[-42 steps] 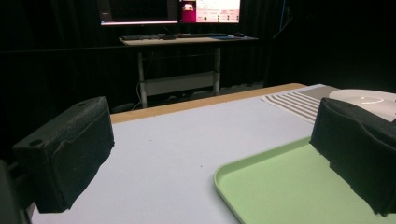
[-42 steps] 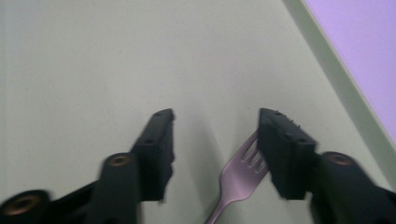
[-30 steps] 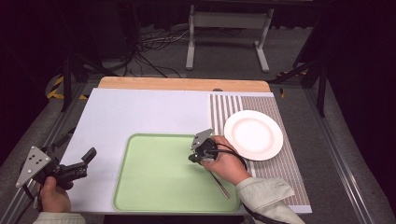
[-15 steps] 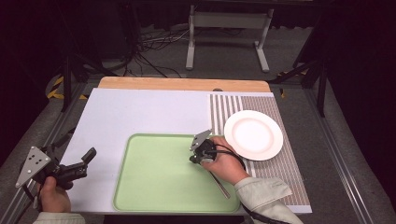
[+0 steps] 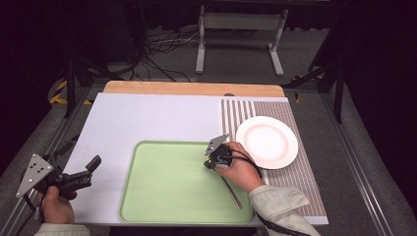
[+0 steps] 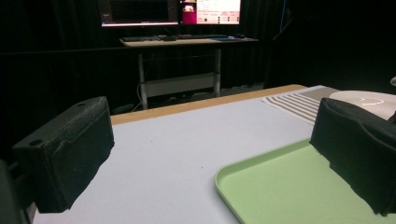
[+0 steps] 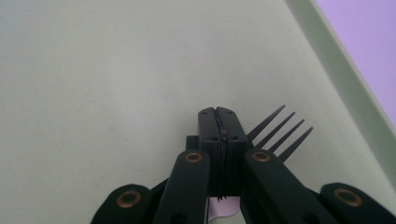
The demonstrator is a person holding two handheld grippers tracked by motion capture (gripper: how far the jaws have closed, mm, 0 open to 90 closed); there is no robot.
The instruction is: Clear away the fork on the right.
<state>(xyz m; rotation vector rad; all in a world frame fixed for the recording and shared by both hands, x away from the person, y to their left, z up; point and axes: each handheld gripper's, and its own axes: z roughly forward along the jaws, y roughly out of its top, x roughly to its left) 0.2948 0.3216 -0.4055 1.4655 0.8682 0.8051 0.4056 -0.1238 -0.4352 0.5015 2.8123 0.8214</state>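
Six items, listed by size.

1. Pale lilac rectangular table sheet (image 5: 147, 118), spread across the middle of the high view, with a wooden strip along its upper edge.
2. Light green rounded plastic tray (image 5: 167, 187), lower centre of the high view; its bare floor shows in the right gripper view.
3. Grey-and-white striped placemat (image 5: 236, 110), down the right side of the sheet.
4. Round white plate (image 5: 268, 141), on the striped placemat, just right of the tray and bare.
5. Two black hand-held grippers.
   - Left gripper (image 6: 205, 158): lower left of the high view, off the tray, jaws spread wide with nothing between them.
   - Right gripper (image 7: 219, 116): over the tray's upper right corner, jaws pressed together to a thin seam, nothing visible between them.
6. Slim metal fork (image 5: 233, 192), lying on the tray at its lower right, handle slanting toward the bottom edge. Its four tines (image 7: 280, 128) fan out just beside the closed jaw tips.

Change noted: over the last second the right hand has crept slightly toward the upper left, while the fork handle has stayed put. Judgement: the fork looks already set down on the tray, and the gripper is drawing off it rather than carrying it. Whether the jaws graze the fork's neck cannot be told.
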